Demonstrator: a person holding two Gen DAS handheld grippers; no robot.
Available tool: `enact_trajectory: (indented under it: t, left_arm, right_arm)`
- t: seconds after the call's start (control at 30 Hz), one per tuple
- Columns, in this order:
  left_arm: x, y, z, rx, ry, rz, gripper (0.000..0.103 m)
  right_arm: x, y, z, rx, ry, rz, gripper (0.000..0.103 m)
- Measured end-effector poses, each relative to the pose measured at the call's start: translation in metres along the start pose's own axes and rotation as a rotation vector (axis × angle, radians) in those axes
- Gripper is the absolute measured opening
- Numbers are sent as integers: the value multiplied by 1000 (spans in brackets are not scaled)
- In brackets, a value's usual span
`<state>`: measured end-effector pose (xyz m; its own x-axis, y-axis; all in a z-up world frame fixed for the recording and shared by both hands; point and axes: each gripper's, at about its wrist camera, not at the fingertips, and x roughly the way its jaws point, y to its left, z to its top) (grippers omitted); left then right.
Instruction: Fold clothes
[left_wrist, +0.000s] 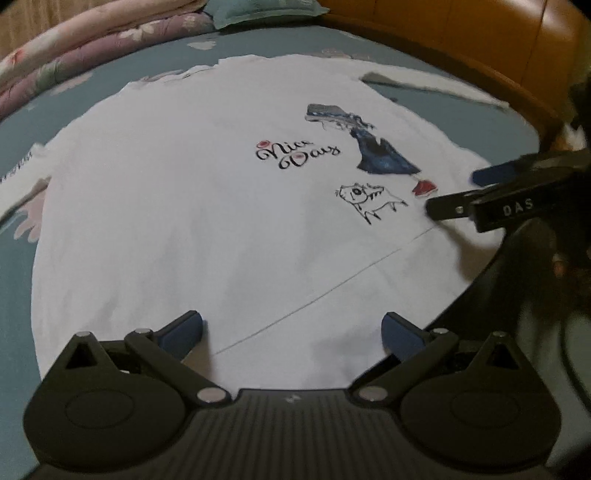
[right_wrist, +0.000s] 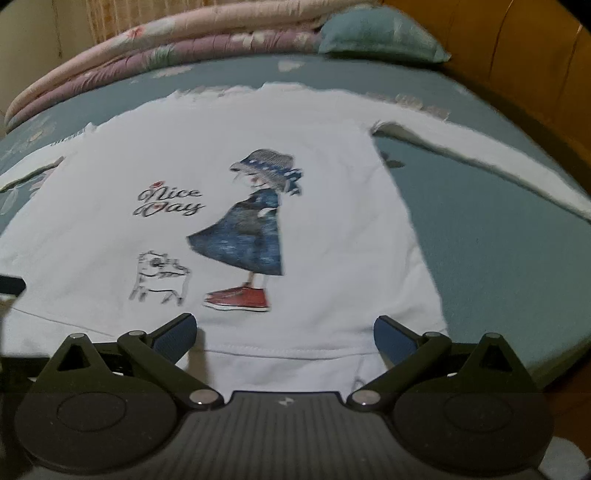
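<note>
While flat, white shirt (right_wrist: 314, 155) (printed), both grippers wide.

White shirt (right_wrist: 325, 229), print: black script "Nice Day", girl in blue dress, red shoes, outlined black cat. Bed sheet (right_wrist: 498, 251) teal, pale floral. Folded quilt (right_wrist: 166, 40) pink and mauve, floral. Pillow (right_wrist: 376, 35) teal. Headboard (left_wrist: 461, 33) orange-brown. Claws black, blue pads (right_wrist: 175, 338).

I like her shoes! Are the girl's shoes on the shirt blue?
No, the shoes printed on the white shirt are red; only her dress is blue.
</note>
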<state>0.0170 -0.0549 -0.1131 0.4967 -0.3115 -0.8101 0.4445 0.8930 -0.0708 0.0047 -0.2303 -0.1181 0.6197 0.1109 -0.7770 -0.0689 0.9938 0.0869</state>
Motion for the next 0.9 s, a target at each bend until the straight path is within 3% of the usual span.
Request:
enact_trajectory:
  t: [0.1,0.2,0.37,0.57,0.7,0.83,0.9]
  left_arm:
    - [-9,25,8,-129,-41,40,102]
    - [-9,51,13,-252,-36,67,102]
    - [-3,68,8,-290,-26,99,102]
    - [0,62,-3,-235,-50,86,102]
    - [-1,61,-1,-223,-22,88,102]
    - [-1,66,20,-215,-22,72,102]
    - [-1,66,38,-192,-43,99,102]
  right_arm:
    - [6,11,24,-18,-33,89,103]
    - [30,29,49,-80,-43,54,103]
    - [68,52,67,-170,-27,26,103]
    - [57,42,44,-153,-10,48,103]
    - [39,37,17,-133,-26,27,103]
    - [32,33,1,-129,-85,37,103]
    - [33,33,2,-124,-88,34,103]
